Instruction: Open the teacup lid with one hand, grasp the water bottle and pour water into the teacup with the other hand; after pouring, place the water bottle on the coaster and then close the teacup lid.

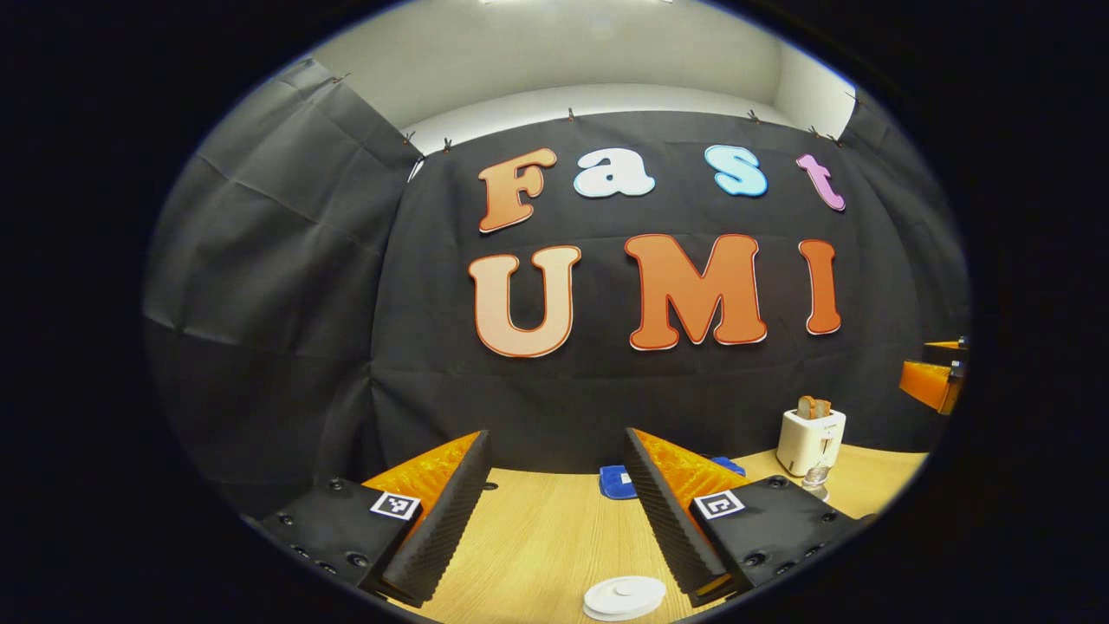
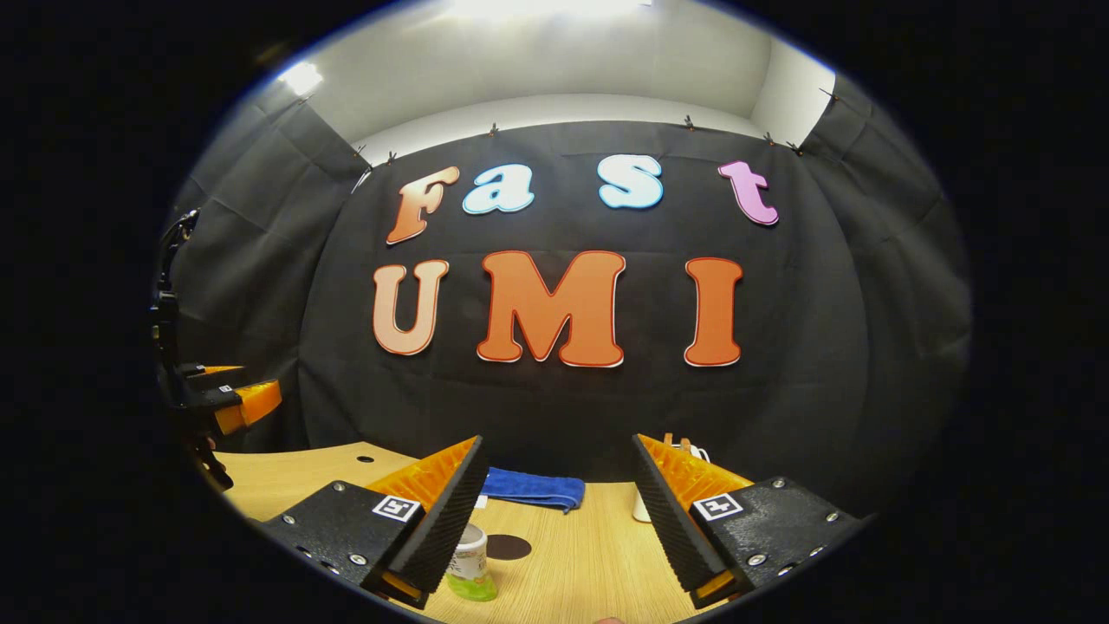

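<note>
Both grippers are hovering open, holding nothing. Left gripper (image 1: 554,507) is facing the white teacup lid (image 1: 624,596), near centre: light, smooth, likely fragile; edge pinch advised. Right gripper (image 2: 554,511) is nearing the water bottle (image 2: 470,563), left of the coaster (image 2: 508,547); mid-body grasp looks best.

Bright ceiling glare (overhead) — sharp centre, bowed fisheye edges.

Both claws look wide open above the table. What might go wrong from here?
The water bottle stands right beside the right gripper's finger, so a sideways move may tip it. The white lid is flat and low under the open left gripper, so the fingers might slide off it. The dark round coaster sits just behind the bottle, so the bottle may hide it when being set down.
</note>
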The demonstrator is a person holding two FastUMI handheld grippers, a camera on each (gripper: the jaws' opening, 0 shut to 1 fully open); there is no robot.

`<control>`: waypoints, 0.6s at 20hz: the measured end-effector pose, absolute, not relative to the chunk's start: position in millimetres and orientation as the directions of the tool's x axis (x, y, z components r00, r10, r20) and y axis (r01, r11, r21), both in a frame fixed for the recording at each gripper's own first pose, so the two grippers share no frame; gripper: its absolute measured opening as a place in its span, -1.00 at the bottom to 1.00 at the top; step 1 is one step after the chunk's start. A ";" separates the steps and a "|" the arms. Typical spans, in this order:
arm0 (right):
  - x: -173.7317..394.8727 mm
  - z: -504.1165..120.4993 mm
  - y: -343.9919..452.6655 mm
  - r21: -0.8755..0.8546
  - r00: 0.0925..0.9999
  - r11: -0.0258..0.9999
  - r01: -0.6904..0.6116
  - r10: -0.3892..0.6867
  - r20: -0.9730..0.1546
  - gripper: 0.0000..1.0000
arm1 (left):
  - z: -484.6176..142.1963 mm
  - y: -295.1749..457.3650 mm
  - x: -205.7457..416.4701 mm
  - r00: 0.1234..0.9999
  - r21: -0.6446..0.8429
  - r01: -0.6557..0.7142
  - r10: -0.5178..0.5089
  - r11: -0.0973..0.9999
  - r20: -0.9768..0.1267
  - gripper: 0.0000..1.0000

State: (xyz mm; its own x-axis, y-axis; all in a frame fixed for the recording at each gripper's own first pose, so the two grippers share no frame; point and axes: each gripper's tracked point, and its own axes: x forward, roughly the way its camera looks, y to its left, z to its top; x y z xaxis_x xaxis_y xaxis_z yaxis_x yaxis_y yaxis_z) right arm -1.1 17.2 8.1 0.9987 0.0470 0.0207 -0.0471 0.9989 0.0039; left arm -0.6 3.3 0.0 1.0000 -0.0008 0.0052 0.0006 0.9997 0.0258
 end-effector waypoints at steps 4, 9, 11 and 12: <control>1.2 0.3 17.0 0.000 0.999 0.999 -0.045 0.045 -0.001 0.97 | -4.7 6.5 -0.3 1.000 0.029 -0.006 0.006 1.000 -0.011 0.97; 4.4 -15.3 18.0 0.015 0.998 0.999 -0.051 0.052 -0.028 0.96 | -29.8 0.0 -0.5 0.998 0.060 0.040 -0.038 0.997 -0.049 0.94; 4.8 -26.6 18.2 0.037 0.996 0.997 -0.060 0.063 -0.059 0.96 | -47.8 -3.3 1.9 0.995 0.067 0.056 -0.050 0.996 -0.087 0.98; 4.8 -30.0 18.9 0.047 0.995 0.997 -0.066 0.069 -0.065 0.97 | -54.2 -5.1 1.0 0.993 0.071 0.065 -0.058 0.995 -0.099 0.94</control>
State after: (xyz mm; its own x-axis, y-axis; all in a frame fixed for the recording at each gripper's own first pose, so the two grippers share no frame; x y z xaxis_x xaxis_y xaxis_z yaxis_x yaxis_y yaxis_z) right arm 4.8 18.9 -30.0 0.9955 0.0694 -0.0649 -0.0664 0.9967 0.0475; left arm 1.0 -5.1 -54.2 0.9934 -0.0581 -0.0990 0.0653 0.9954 0.0705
